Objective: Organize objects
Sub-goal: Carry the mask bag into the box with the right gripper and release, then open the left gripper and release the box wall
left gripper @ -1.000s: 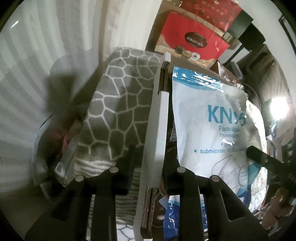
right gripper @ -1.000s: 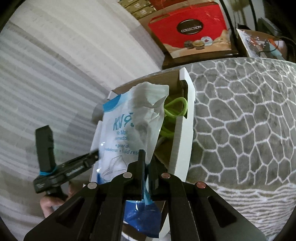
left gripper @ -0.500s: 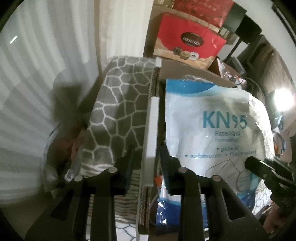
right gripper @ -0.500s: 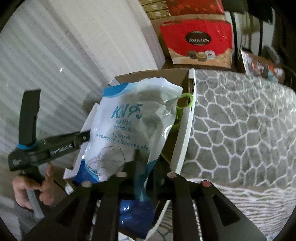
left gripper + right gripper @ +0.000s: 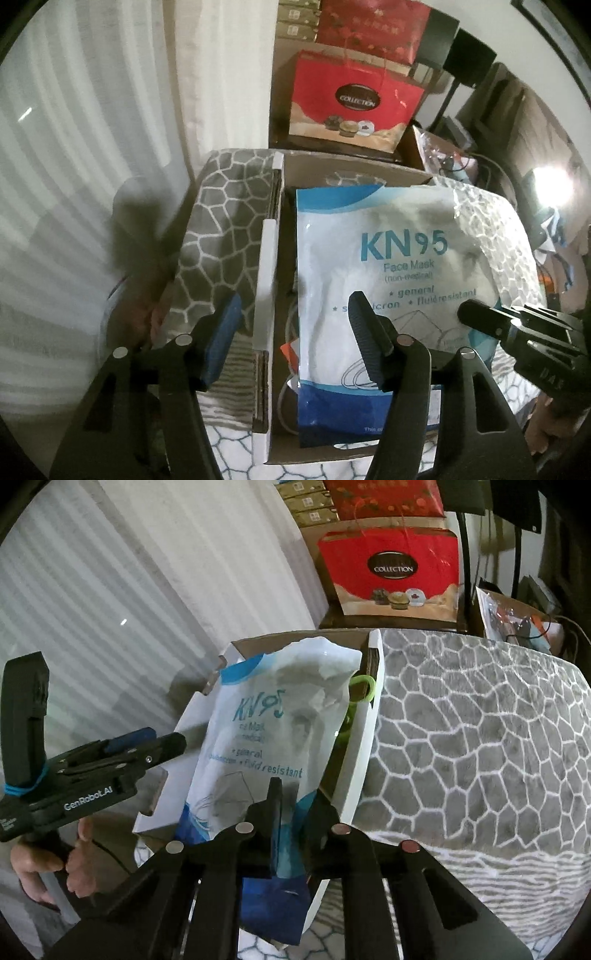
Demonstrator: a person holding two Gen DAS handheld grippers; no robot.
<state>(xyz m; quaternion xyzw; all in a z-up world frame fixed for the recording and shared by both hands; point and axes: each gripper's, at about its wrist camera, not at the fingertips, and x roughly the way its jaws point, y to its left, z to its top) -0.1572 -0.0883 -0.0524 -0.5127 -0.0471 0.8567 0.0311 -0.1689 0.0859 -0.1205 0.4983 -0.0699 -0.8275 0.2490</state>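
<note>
Mask pack held over an open box on a patterned blanket.

The grey blanket with a white cracked-cell pattern spreads right of the open cardboard box with white flaps; far behind stands a red gift bag marked COLLECTION. The white and blue KN95 face mask pack stands tilted in the box. The right gripper slants steeply down, pinching the pack's near edge, its jaws having just closed further. The left gripper, held by a hand, also slants down; its jaws have just been opening and now straddle the box's left flap without pressing it, whereas a second ago they clamped that flap.
</note>
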